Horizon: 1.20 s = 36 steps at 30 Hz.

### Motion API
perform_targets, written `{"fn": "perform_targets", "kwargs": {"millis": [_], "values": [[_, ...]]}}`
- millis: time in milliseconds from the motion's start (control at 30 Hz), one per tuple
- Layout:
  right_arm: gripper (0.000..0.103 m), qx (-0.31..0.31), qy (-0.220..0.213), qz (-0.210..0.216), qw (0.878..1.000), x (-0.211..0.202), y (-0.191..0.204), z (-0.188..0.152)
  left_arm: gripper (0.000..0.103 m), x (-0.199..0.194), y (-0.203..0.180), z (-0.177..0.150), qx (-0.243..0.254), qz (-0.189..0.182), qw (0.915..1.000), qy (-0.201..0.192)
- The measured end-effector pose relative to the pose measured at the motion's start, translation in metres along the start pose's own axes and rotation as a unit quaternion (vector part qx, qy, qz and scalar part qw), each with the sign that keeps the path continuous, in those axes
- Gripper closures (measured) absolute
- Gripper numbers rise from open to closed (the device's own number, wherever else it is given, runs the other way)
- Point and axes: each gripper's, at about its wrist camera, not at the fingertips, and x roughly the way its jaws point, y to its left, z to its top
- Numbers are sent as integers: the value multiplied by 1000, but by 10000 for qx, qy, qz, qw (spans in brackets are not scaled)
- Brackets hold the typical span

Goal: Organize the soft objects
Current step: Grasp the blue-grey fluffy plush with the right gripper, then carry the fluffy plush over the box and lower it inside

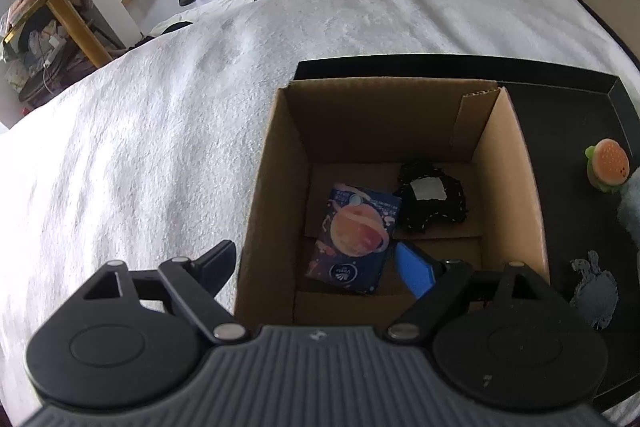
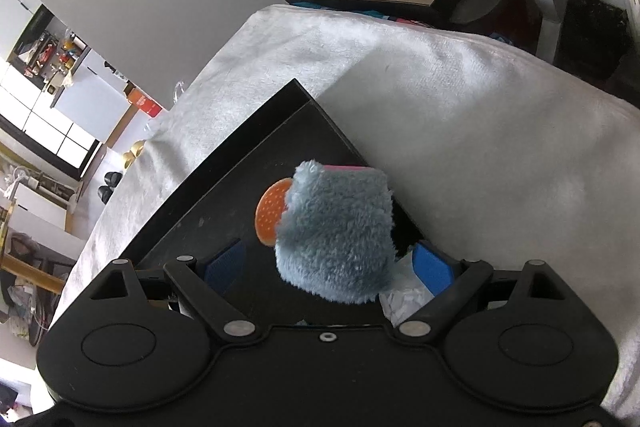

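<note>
Over the box, left view:
left tool: The left tool hangs above the cardboard box with its two fingers spread wide. Nothing is between them. One finger is outside the box's near wall and the blue pad is over the inside. I think it is spread because it has no load now.
inside the box: A packet with a planet picture lies flat on the box floor. Just beside it, nearer the far wall of the box, lies a black fuzzy thing with a white patch. They look put away.
beside the box: The box stands on a black tray. On the tray, past the box's right wall, stand a little burger toy and a flat grey knitted piece. They still wait to be sorted.
under it all: The tray rests on a bed with a white fluffy blanket.

Right view, away from the box:
right tool: The right tool points down at a grey-blue fluffy toy. Its fingers are spread, one on each side of the toy, not squeezing it. I think they are wide so the soft toy fits between them.
fluffy toy: It sits on the black tray, touching the burger toy behind it. The box is not in this view.
white paper: A crumpled white piece lies just under the fluffy toy's right side.
next step: The toy likely needs a gentle pinch, then a lift into the box.
</note>
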Motion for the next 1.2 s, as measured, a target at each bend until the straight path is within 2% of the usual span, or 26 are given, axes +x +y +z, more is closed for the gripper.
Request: {"fn": "perform_targets", "kwargs": {"millis": [100, 133, 167, 200, 233, 633, 833, 1200], "values": [[15, 8, 2, -8, 10000, 5, -1, 1, 17, 2, -4, 1, 23, 3, 10000, 34], [24, -23, 8, 13, 10000, 6, 0, 0, 17, 1, -4, 0, 27, 19, 10000, 30], [42, -46, 17, 59, 10000, 6, 0, 0, 17, 1, -4, 0, 36, 25, 10000, 30], [52, -53, 40, 61, 10000, 6, 0, 0, 17, 1, -5, 0, 36, 32, 10000, 33], [53, -39, 57, 113, 9999, 6, 0, 0, 17, 1, -5, 1, 28, 25, 10000, 32], [56, -357, 14, 366, 9987, -3, 16, -9, 17, -8, 4, -3, -63, -30, 10000, -15], [56, -606, 167, 607, 9962, -8, 33, -19, 17, -15, 14, -7, -145, -153, 9998, -64], [57, -970, 46, 869, 9915, -31, 69, -19, 17, -24, 36, -14, -223, -346, 9990, -185]]}}
